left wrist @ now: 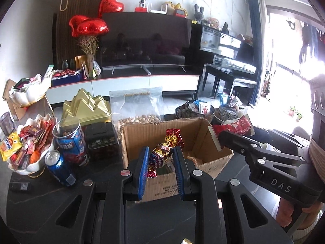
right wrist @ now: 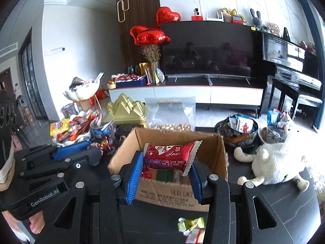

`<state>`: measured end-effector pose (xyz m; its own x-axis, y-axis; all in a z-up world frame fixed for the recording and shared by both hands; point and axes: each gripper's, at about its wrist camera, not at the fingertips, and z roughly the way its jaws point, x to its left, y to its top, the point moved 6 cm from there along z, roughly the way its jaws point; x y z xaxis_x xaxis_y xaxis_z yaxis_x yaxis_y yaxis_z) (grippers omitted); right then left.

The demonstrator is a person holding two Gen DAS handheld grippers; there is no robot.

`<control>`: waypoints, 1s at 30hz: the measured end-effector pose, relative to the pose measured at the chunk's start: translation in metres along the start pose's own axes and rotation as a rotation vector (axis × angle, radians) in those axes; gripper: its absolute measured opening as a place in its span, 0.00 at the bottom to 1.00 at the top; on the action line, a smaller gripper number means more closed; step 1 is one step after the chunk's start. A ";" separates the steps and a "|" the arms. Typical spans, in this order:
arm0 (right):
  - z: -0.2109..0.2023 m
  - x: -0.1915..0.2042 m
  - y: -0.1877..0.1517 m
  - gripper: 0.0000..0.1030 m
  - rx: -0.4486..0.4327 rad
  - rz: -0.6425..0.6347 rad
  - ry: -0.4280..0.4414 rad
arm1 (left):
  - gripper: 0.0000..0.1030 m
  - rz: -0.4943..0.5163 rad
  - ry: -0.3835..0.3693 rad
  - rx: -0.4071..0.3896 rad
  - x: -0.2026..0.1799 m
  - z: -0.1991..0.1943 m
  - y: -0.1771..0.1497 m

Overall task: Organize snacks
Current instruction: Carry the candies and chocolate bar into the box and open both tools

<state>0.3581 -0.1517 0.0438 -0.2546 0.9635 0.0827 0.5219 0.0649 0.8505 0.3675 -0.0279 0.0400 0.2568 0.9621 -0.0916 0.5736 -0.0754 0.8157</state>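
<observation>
- Snacks, left wrist view: a foil-wrapped candy (left wrist: pixel 161 156) with gold and maroon twisted ends sits clamped between the blue pads (left wrist: pixel 142 172) of the left gripper (left wrist: pixel 160 174), held above the open cardboard box (left wrist: pixel 138 138) on the dark table (left wrist: pixel 40 199). The right gripper (left wrist: pixel 225 140) enters from the right, carrying a red snack packet (left wrist: pixel 237 126) over the box's far corner.
- Handling, by judgement: the candy looks light and its foil slippery and crinkly (the twisted ends would tear or slide out), so the firm middle, where the pads now press, is the place to grip it.
- Right wrist view: the red snack packet (right wrist: pixel 169 156), with crimped white ends, is gripped across its width by the right gripper (right wrist: pixel 164 174), just above the cardboard box (right wrist: pixel 174 189), which already holds other packs. The left gripper (right wrist: pixel 95 154) shows at left, closed on its candy (right wrist: pixel 105 144).
- Handling, by judgement: the packet seems light, soft and likely crushable (a cake or biscuit inside), so a gentle hold on the flat body suits it, not the thin seams.
- A white cat (right wrist: pixel 276 162) lies on the table beside the box.
</observation>
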 end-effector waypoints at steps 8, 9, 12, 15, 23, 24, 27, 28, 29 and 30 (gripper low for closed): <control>0.028 -0.007 0.015 0.43 0.033 -0.020 -0.010 | 0.25 -0.043 -0.035 0.080 0.007 0.045 0.019; 0.032 -0.009 0.017 0.43 0.037 -0.021 -0.015 | 0.26 -0.055 -0.033 0.087 0.008 0.050 0.021; 0.045 -0.016 0.019 0.54 0.060 -0.026 -0.059 | 0.37 -0.065 -0.005 0.093 0.013 0.059 0.022; 0.044 -0.024 0.016 0.64 0.056 -0.021 -0.106 | 0.39 -0.059 0.030 0.081 0.016 0.053 0.016; 0.013 -0.023 -0.008 0.64 0.052 0.006 -0.142 | 0.49 -0.016 0.051 0.030 0.004 0.008 -0.006; 0.008 -0.023 -0.012 0.64 0.052 0.013 -0.137 | 0.50 -0.010 0.052 0.025 0.001 0.002 -0.008; -0.009 -0.018 -0.025 0.65 0.057 0.034 -0.122 | 0.53 0.010 0.040 0.009 -0.007 -0.018 -0.019; -0.015 -0.016 -0.030 0.66 0.060 0.038 -0.116 | 0.53 0.017 0.040 0.009 -0.010 -0.023 -0.023; -0.020 -0.015 -0.036 0.66 0.063 0.043 -0.113 | 0.54 0.024 0.039 0.008 -0.012 -0.028 -0.027; -0.024 -0.014 -0.039 0.66 0.066 0.045 -0.111 | 0.54 0.032 0.035 0.005 -0.015 -0.034 -0.032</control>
<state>0.3215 -0.1737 0.0216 -0.1406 0.9883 0.0588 0.5837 0.0348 0.8112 0.3187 -0.0310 0.0352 0.2481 0.9677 -0.0455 0.5691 -0.1076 0.8152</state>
